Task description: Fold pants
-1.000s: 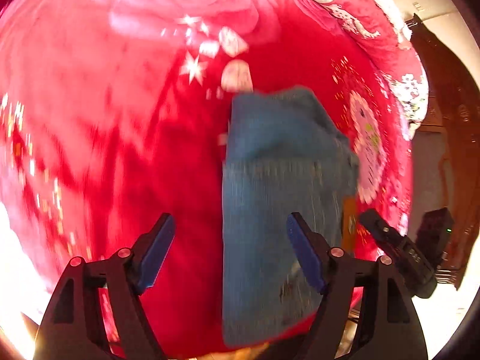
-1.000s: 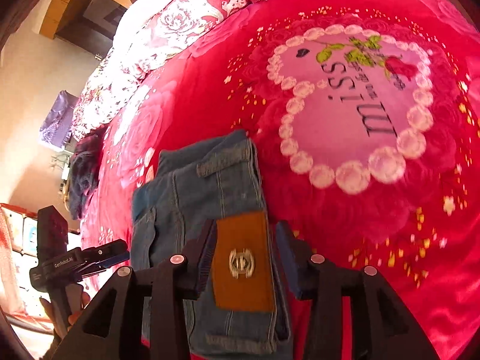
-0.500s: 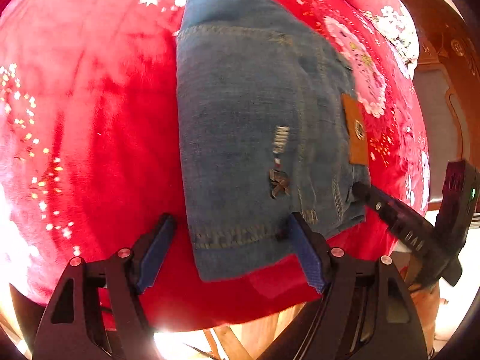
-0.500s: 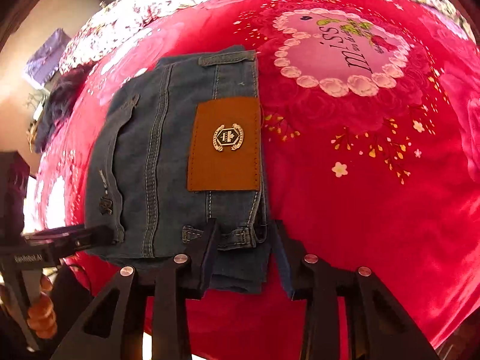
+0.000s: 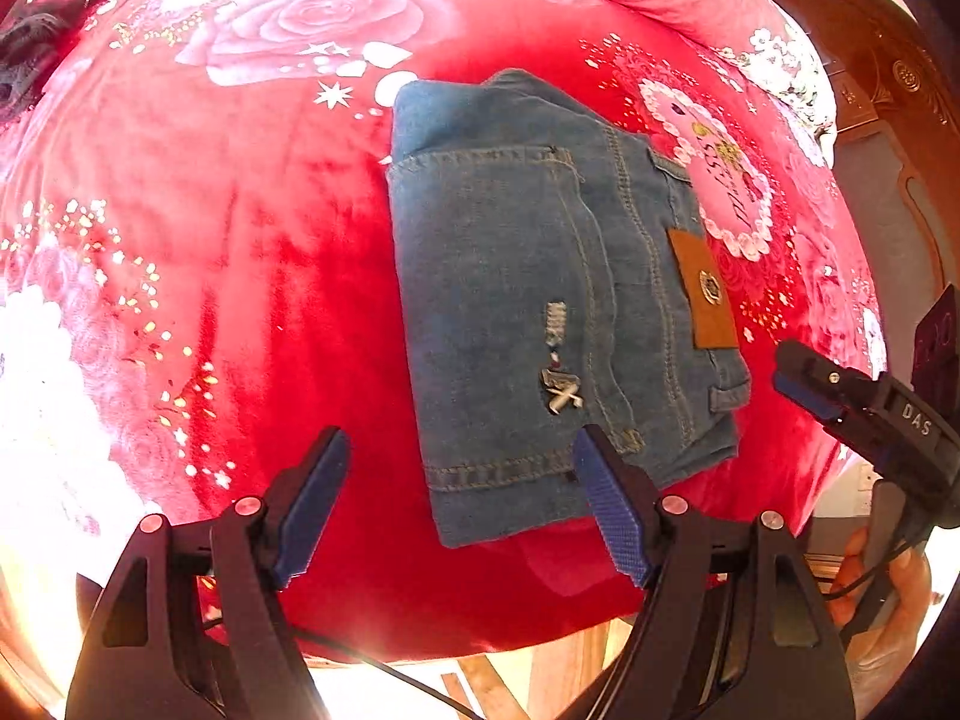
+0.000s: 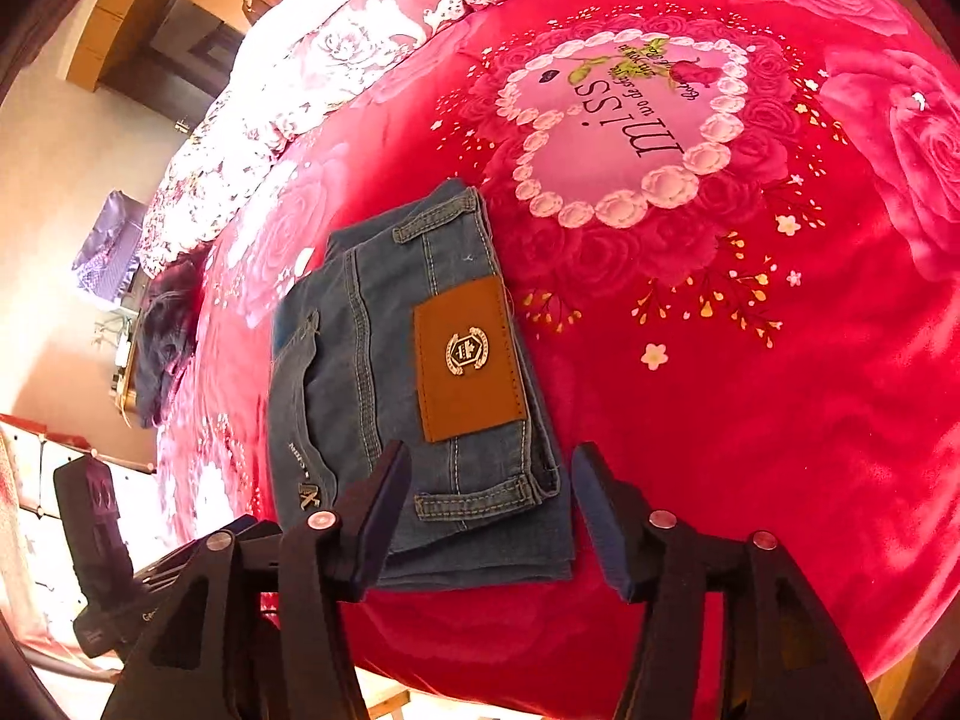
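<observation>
Your right gripper [image 6: 489, 510] hangs over the near end of the folded jeans [image 6: 384, 396], both fingers spread and holding nothing; the jeans lie flat on the red blanket [image 6: 750, 420], brown patch [image 6: 471, 357] facing up

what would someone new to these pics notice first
The bright red rose-print blanket fills both views, with a pale heart ringed in roses just beyond the jeans. The folded blue jeans lie flat near the bed's near edge, their tan leather patch facing up. Both the left hand-held gripper and the right hand-held gripper are open, holding nothing.
</observation>
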{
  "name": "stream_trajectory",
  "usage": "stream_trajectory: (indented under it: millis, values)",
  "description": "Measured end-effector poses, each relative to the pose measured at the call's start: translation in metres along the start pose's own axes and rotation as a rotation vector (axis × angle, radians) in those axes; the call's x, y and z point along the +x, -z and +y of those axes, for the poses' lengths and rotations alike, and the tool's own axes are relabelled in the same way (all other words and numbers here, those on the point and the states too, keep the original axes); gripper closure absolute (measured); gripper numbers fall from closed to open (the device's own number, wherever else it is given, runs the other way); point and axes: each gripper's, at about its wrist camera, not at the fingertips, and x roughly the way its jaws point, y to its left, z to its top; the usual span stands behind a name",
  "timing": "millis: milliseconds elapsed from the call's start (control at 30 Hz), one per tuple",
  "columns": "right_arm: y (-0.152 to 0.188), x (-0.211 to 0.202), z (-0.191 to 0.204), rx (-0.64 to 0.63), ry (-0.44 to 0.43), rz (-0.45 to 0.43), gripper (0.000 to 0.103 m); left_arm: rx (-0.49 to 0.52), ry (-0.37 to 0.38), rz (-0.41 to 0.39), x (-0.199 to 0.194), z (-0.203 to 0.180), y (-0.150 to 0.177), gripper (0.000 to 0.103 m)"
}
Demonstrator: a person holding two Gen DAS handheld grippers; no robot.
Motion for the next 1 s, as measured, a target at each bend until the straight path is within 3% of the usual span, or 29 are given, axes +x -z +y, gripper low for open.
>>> stream_trajectory:
  millis: [133, 333, 500, 567, 600, 633, 700, 733, 867, 900, 1000]
  values:
    - [-0.011, 0.007, 0.001, 0.013, 0.02, 0.005, 0.036, -0.001, -0.088, -0.057, -0.005, 0.013, -0.02, 0.026]
    - [-0.03, 0.024, 0.009, -0.022, 0.073, -0.043, 0.027, -0.119, -0.061, -0.053, -0.007, 0.049, -0.057, 0.026]
    - [-0.042, 0.061, 0.02, -0.026, 0.059, 0.027, 0.028, -0.164, 0.007, 0.039, 0.017, 0.044, -0.072, 0.026]
    - [-0.044, 0.067, 0.023, -0.046, 0.055, 0.007, 0.042, -0.136, 0.018, 0.079, 0.029, 0.032, -0.072, 0.026]
    - [-0.044, 0.07, 0.026, -0.078, 0.069, -0.001, 0.06, -0.112, 0.005, 0.086, 0.035, 0.025, -0.071, 0.026]
    - [-0.044, 0.074, 0.028, -0.121, 0.124, 0.004, 0.064, -0.083, -0.024, 0.084, 0.041, 0.019, -0.069, 0.026]
    - [-0.046, 0.078, 0.026, -0.149, 0.144, 0.024, 0.064, -0.009, -0.11, 0.079, 0.054, 0.007, -0.067, 0.024]
    - [-0.048, 0.076, 0.024, -0.131, 0.136, 0.03, 0.064, 0.01, -0.118, 0.073, 0.055, 0.005, -0.068, 0.024]
    - [-0.06, 0.053, 0.018, -0.07, 0.044, -0.027, 0.06, 0.013, -0.071, 0.032, 0.036, 0.007, -0.076, 0.024]
    - [-0.065, 0.051, 0.013, -0.043, 0.008, -0.029, 0.055, 0.004, -0.061, 0.01, 0.031, 0.01, -0.081, 0.024]
    - [-0.079, 0.056, 0.014, -0.033, 0.038, -0.01, 0.051, -0.036, -0.071, -0.004, 0.026, 0.021, -0.095, 0.024]
